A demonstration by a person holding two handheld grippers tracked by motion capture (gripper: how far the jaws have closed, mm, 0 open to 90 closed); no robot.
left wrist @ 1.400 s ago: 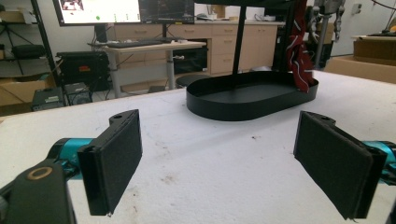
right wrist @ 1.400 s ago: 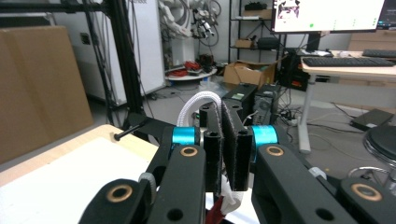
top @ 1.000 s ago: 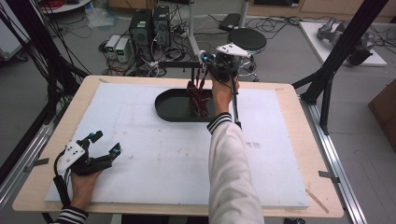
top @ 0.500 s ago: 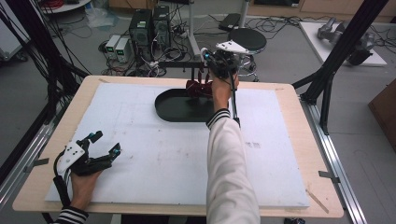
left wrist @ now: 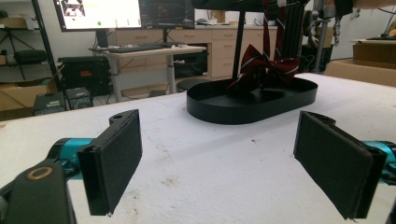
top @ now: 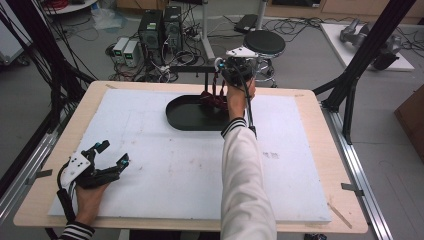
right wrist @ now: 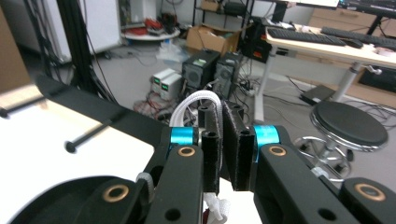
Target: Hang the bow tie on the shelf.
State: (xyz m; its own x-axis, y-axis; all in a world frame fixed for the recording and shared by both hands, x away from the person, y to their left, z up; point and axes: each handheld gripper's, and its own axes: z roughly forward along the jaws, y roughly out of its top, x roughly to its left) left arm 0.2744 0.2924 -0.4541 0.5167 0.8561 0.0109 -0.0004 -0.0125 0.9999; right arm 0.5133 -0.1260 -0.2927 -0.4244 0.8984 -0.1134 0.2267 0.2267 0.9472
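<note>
While right hand-held gripper (top: 218,76) clamps red strap (top: 216,85) | left hand-held gripper (top: 111,154) wide

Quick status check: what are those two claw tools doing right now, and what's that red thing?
Right gripper shut, above black tray. Left gripper open, idle on table. Red striped cloth hangs into tray. Nothing blocking.

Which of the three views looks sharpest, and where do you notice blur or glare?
Left gripper view: sharpest on the near jaw pads and the foam board; the black tray is clear, the monitors behind glare. Right gripper view: the shut hand-held gripper is slightly soft and the white board washes out at left. High view: evenly lit, fine detail soft.
</note>
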